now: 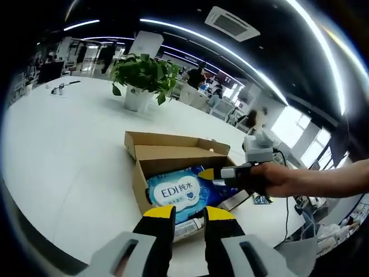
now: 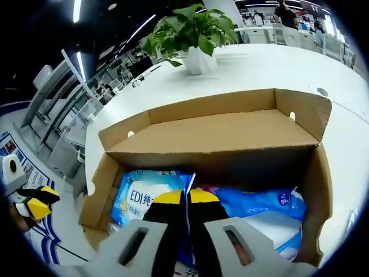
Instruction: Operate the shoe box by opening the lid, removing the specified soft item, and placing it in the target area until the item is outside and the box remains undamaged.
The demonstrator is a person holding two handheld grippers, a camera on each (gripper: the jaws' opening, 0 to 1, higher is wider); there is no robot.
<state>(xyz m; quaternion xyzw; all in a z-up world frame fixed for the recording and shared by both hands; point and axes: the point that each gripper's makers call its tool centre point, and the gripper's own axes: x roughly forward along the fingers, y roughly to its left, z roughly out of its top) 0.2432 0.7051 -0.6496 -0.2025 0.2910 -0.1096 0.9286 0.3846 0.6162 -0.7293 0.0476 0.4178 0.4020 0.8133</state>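
**Operator:** Left gripper view, status?

**Inspector:** The shoe box (image 1: 173, 164) stands on the white table (image 1: 69, 173), its lid (image 1: 173, 145) folded back and open. Inside lies the soft item, a blue wet-wipes pack (image 1: 176, 195) printed "EDI". The left gripper (image 1: 187, 214) hovers just short of the box's near wall, jaws narrow with a small gap between the yellow tips, holding nothing. The right gripper (image 1: 222, 173) enters from the right, held in a person's hand (image 1: 277, 179), with its tips at the pack's far end. A potted plant (image 1: 144, 78) stands well beyond the box.

**Operator:** Right gripper view?

**Inspector:** The right gripper (image 2: 186, 199) sits inside the box (image 2: 323, 190), low over the pack (image 2: 144, 196). Its jaws are pressed together and a thin sliver of the pack's wrapper sticks up between the tips, so it appears closed on the film. The left gripper (image 2: 37, 205) shows at the left edge, outside the box. The lid (image 2: 213, 130) stands behind, and the plant (image 2: 193, 32) beyond it.

**Operator:** Handling characteristics?

**Inspector:** Judged from the pictures: the pack is soft, pliable and glossy, probably light to moderate in weight. The film will slip and stretch under a pinch. A deeper bite across the pack's end seam or a gathered fold should hold better than a thin sliver. Lift straight up, clear of the cardboard walls, which could crease or tear if dragged against.
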